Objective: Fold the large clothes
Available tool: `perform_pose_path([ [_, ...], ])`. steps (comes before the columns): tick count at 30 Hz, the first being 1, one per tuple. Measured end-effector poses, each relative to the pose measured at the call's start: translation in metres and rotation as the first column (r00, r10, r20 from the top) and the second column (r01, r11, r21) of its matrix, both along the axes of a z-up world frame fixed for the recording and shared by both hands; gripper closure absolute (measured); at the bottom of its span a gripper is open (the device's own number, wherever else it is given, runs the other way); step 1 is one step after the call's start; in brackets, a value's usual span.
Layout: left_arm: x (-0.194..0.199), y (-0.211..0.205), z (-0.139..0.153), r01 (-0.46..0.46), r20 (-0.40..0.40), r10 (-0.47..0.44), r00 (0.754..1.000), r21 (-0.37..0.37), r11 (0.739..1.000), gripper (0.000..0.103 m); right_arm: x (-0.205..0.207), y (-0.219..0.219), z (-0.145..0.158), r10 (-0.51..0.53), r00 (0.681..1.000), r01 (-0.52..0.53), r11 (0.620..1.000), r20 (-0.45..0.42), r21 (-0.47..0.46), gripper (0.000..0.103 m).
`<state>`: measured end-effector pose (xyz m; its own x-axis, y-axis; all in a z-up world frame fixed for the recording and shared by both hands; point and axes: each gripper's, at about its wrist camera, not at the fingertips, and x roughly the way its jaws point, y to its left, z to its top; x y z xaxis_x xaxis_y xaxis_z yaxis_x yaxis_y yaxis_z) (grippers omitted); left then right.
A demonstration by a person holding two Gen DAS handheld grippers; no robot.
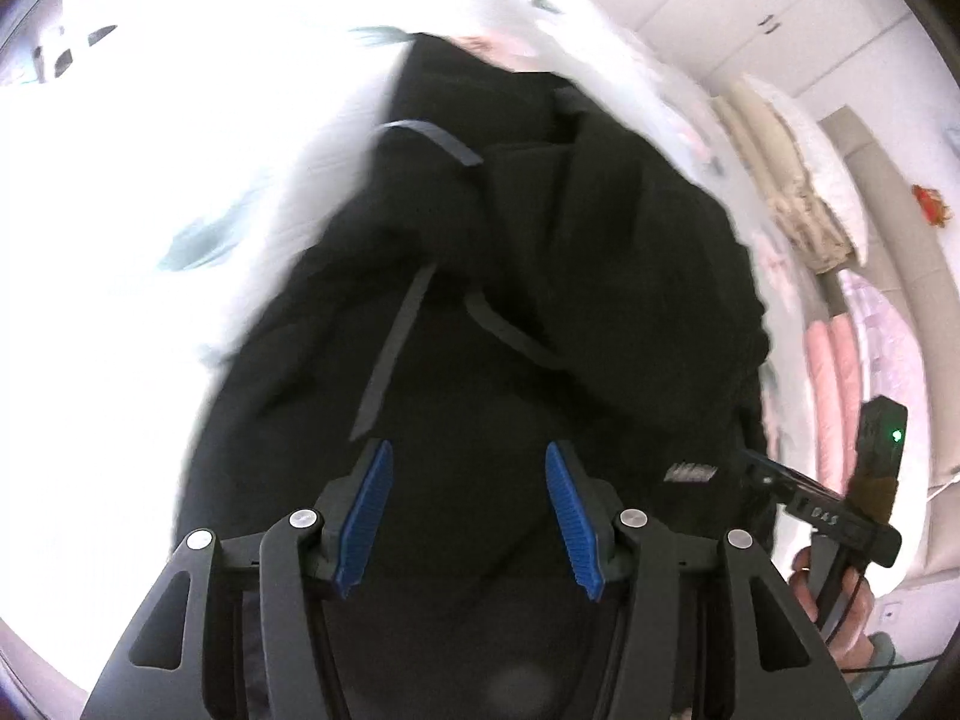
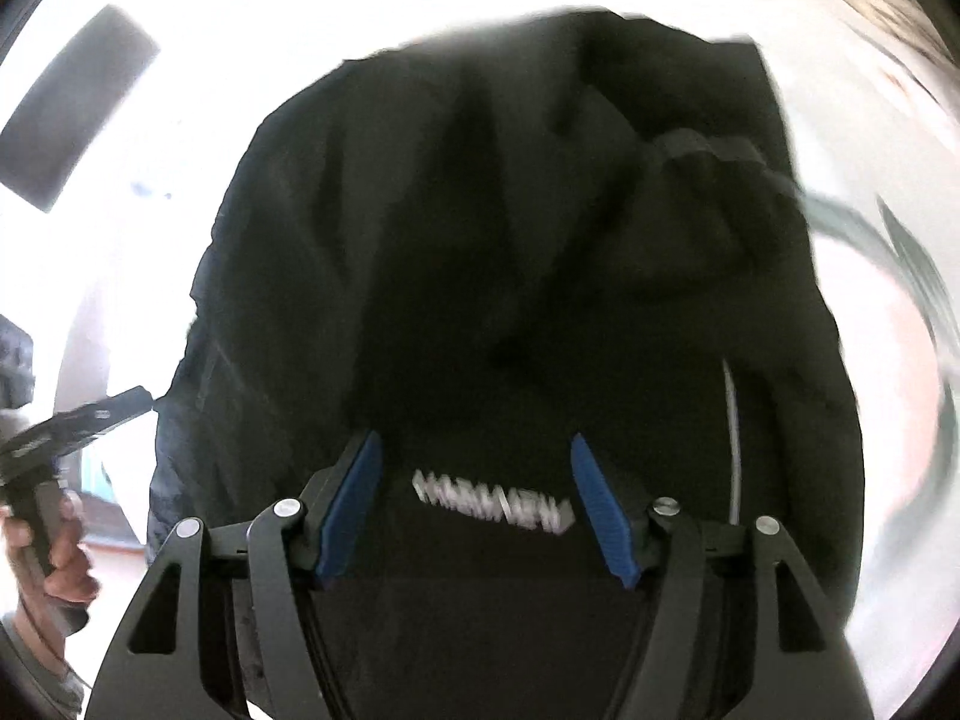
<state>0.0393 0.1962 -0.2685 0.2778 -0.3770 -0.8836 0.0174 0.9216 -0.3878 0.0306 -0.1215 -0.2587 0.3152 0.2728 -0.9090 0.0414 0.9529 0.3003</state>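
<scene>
Left claw (image 1: 468, 516), right claw (image 2: 477, 510): black frames, ribbed blue pads, silver screws.

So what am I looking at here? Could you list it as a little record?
garment: black hooded top, bunched, with grey drawstrings and white lettering
left tongs: open, over the top
right tongs: open, over the lettering
surface: bright, washed out
background: stacked bedding
sharpness: motion blur
</scene>
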Motion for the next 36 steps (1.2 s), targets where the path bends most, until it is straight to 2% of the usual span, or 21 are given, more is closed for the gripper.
perform_pose_path([
  [7, -0.056, 0.08, -0.009, -0.072, -0.072, 0.076, 0.994, 0.057, 0.996, 0.043, -0.069, -0.008, 0.003, -0.125, 0.992, 0.123, 0.99, -0.028, -0.065, 0.034],
  [9, -0.077, 0.107, -0.019, -0.108, -0.111, 0.111, 0.988, 0.029, 0.994, 0.043, -0.088, -0.017, 0.005, -0.15, 0.988, 0.146, 0.985, -0.035, -0.086, 0.034],
  [14, -0.11, 0.138, -0.04, -0.159, -0.178, 0.156, 0.972, -0.003, 0.987, 0.043, -0.134, -0.042, 0.008, -0.221, 0.973, 0.209, 0.966, -0.069, -0.149, 0.034],
  [16, -0.116, 0.142, -0.047, -0.164, -0.197, 0.157, 0.968, -0.018, 0.986, 0.043, -0.154, -0.049, 0.006, -0.261, 0.961, 0.244, 0.957, -0.096, -0.16, 0.034],
  [20, -0.128, 0.152, -0.05, -0.18, -0.187, 0.18, 0.966, 0.018, 0.984, 0.043, -0.183, -0.065, 0.003, -0.309, 0.942, 0.283, 0.941, -0.13, -0.188, 0.034],
  [24, -0.137, 0.152, -0.062, -0.172, -0.236, 0.156, 0.959, -0.051, 0.984, 0.043, -0.201, -0.071, -0.006, -0.347, 0.921, 0.308, 0.927, -0.179, -0.212, 0.034],
  [28, -0.142, 0.14, -0.078, -0.134, -0.277, 0.106, 0.955, -0.083, 0.988, 0.043, -0.221, -0.077, -0.018, -0.358, 0.909, 0.309, 0.923, -0.215, -0.229, 0.034],
  [31, -0.141, 0.13, -0.088, -0.121, -0.309, 0.081, 0.948, -0.113, 0.986, 0.043, -0.235, -0.084, -0.028, -0.38, 0.892, 0.334, 0.919, -0.246, -0.208, 0.034],
  [36, -0.141, 0.123, -0.092, -0.091, -0.322, 0.049, 0.945, -0.117, 0.989, 0.04, -0.254, -0.096, -0.043, -0.404, 0.867, 0.385, 0.915, -0.293, -0.122, 0.034],
])
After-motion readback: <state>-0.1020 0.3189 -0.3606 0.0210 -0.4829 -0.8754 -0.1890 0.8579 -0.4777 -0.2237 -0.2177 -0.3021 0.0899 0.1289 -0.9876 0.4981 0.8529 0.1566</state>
